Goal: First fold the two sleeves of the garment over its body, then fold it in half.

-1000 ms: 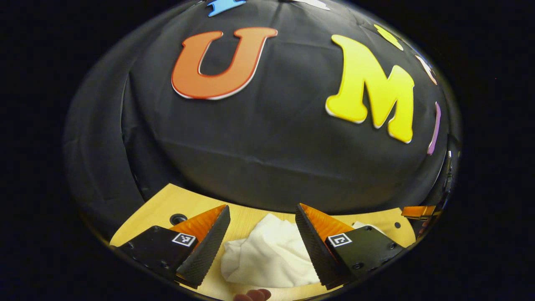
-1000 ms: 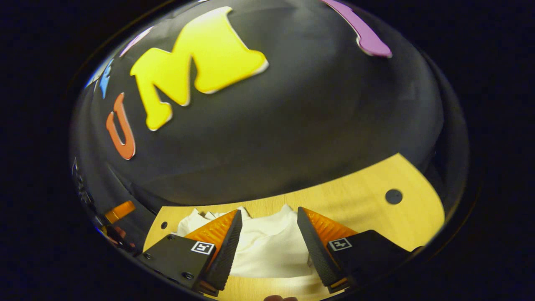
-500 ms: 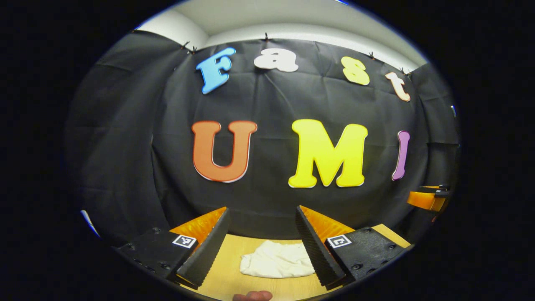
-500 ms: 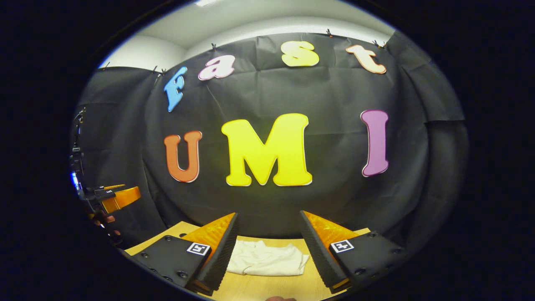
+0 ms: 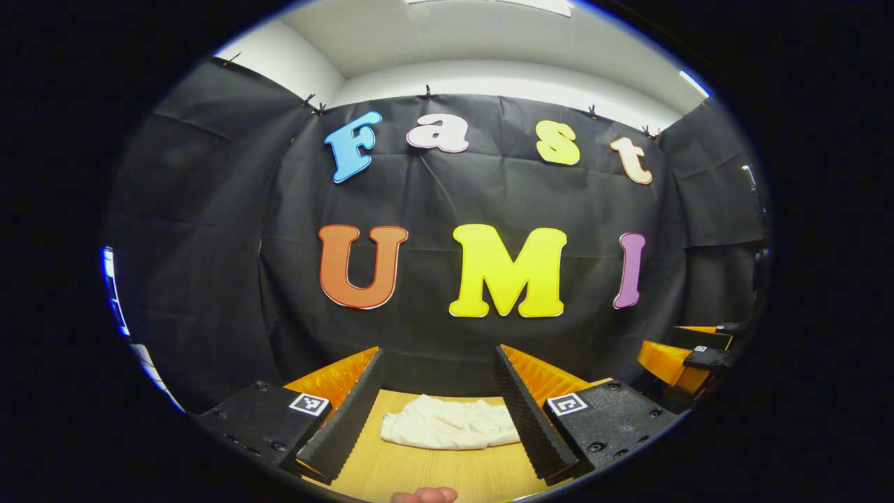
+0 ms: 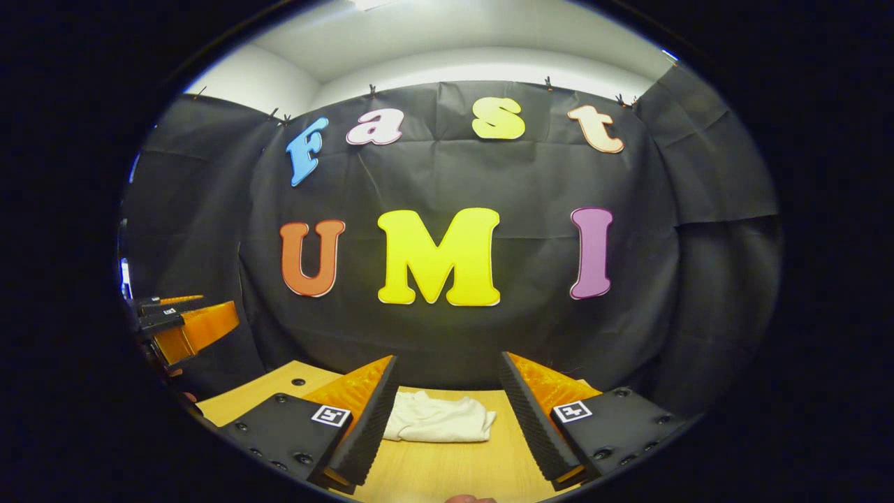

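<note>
**Folded garment on pale wood bench**

Smooth wood-grain bench under a black-draped booth wall (creased cloth). Soft white garment, a rumpled folded bundle, lying mid-bench. Left claw and right claw both spread apart, holding nothing.

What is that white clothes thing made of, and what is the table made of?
The white garment looks like soft, matte cloth, maybe cotton knit: it lies in limp folds and wrinkles. The table looks like light wood or a wood-look board with a smooth finish, since faint grain lines run across it. I cannot tell which.
</note>
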The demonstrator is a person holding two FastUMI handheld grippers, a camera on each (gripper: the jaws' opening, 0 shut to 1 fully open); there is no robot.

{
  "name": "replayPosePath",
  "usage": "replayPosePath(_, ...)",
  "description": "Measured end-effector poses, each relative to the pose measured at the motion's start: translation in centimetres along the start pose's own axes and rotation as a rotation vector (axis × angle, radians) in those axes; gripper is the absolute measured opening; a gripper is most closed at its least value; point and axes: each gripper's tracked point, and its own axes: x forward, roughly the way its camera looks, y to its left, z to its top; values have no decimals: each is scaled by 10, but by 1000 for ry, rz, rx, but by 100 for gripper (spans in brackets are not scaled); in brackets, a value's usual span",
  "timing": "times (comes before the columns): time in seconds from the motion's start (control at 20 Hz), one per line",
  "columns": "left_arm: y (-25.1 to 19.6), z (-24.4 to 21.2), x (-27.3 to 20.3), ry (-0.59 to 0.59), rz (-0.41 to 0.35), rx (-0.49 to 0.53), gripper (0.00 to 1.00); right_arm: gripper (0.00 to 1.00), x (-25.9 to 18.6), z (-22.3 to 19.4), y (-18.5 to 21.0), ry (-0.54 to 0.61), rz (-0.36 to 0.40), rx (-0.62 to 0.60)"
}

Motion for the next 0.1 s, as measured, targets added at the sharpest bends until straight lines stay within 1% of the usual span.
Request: replayPosePath(0.1, -1, -8, -2, 11, 1, -2, 97, 89, -9, -1, -2, -4, -25, 21)
